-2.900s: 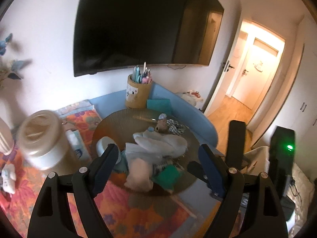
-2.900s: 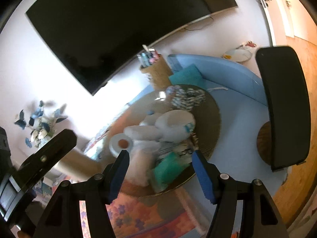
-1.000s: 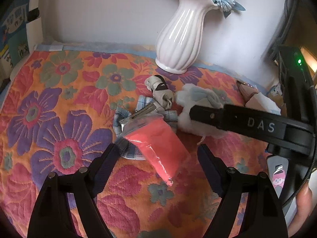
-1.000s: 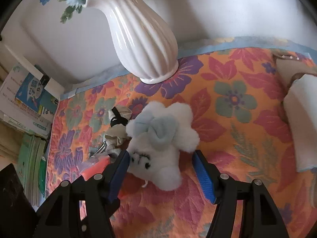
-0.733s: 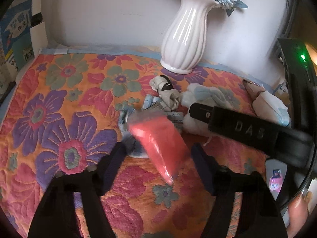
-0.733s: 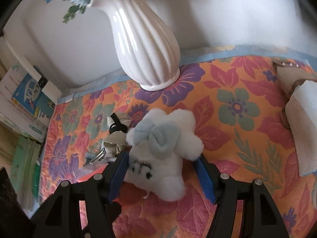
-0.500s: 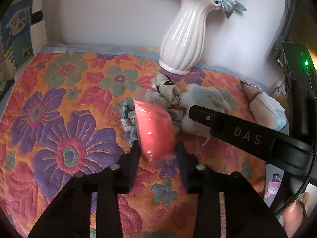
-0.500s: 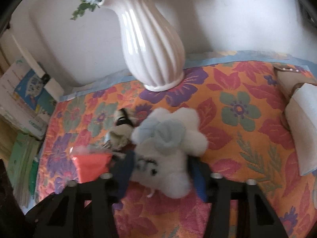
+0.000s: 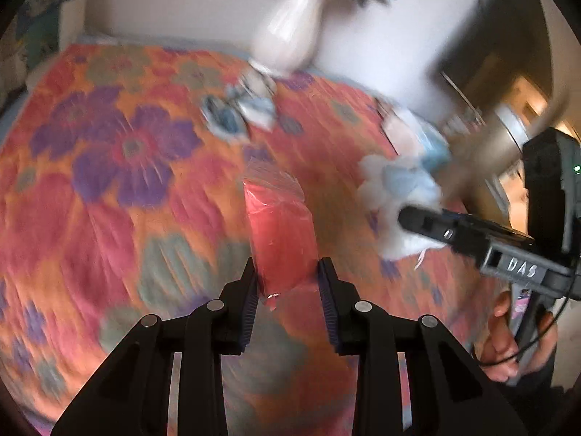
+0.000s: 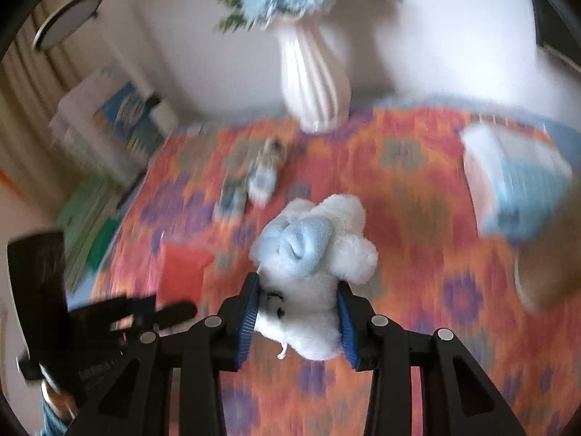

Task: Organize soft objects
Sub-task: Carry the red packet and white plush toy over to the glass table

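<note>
Left hand-held gripper (image 9: 287, 283) clamps red plastic-wrapped soft pack (image 9: 279, 232) | right hand-held gripper (image 10: 297, 314) closing, squeezing white-and-blue plush toy (image 10: 314, 254) | carry both low, steady, clear of white ribbed vase (image 10: 316, 83)

1. A red packet in clear wrap (image 9: 279, 232) is clamped between the pads of the left gripper (image 9: 287, 283).
2. A white-and-blue plush toy (image 9: 399, 200) is held by the right gripper (image 9: 417, 218) above the floral cloth (image 9: 109, 181).

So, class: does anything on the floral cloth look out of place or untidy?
Yes. A small jumble of fabric items lies heaped on the floral cloth by the white vase; too blurred to identify.
</note>
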`<state>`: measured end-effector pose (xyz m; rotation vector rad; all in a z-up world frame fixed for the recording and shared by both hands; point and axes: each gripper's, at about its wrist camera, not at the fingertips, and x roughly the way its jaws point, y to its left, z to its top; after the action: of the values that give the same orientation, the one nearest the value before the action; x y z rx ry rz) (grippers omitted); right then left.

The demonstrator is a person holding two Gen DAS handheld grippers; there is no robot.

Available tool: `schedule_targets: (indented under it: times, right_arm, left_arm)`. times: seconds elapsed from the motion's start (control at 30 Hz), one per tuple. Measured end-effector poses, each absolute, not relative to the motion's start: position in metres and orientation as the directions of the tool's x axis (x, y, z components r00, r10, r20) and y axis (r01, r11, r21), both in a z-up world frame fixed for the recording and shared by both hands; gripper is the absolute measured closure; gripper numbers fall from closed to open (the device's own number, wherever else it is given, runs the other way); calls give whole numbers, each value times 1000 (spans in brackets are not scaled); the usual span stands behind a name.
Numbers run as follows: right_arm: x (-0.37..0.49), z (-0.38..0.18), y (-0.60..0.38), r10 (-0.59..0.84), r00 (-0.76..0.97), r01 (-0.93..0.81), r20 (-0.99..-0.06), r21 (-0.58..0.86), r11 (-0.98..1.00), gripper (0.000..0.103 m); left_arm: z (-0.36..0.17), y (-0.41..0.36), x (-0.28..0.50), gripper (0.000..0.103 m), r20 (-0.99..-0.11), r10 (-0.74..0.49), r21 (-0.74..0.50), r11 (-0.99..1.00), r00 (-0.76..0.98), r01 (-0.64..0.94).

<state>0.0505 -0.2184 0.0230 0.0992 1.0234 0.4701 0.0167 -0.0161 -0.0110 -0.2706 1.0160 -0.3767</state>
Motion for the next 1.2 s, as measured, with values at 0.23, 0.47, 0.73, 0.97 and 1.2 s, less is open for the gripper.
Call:
schedule_targets:
  times: [0.23, 0.47, 0.73, 0.97, 1.2]
  right_arm:
    - [4, -4, -250, 368, 419, -277, -830, 269, 923, 40]
    - [5, -7, -255, 377, 408, -155, -832, 343, 926, 20]
    - [7, -7, -212, 151, 520, -144, -841, 88, 986, 49]
    - [-14, 0, -245, 193, 530, -174, -825, 117, 978, 56]
    - [-34, 14, -326, 158, 519, -59, -840, 149, 987, 56]
  left_arm:
    - [-19, -43, -7, 57, -794, -346, -281, 938, 500, 202]
    - [-19, -46, -4, 39, -794, -283, -239, 959, 539, 152]
    - [-19, -53, -6, 68, -806, -168, -130, 986, 568, 107]
    - [-5, -76, -17, 68, -785, -266, -184, 963, 559, 199]
    - [19, -155, -24, 68, -761, -409, -213, 891, 504, 402]
